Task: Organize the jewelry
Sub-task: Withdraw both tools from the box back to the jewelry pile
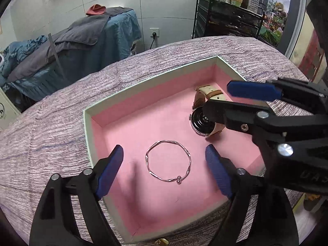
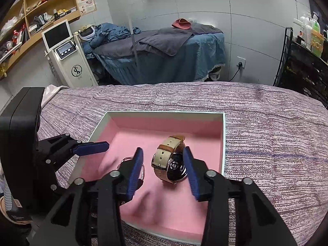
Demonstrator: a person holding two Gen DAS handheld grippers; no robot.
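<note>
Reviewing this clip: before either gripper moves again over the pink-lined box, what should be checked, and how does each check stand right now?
1. Left gripper open, straddling the bracelet: ok.
2. Right gripper open around the watch: ok.
3. Bracelet lying flat on the box lining: ok.
4. Watch inside the box, on its side: ok.
5. Pads clear of the watch: cannot tell.
6. Grippers apart from each other: ok.
</note>
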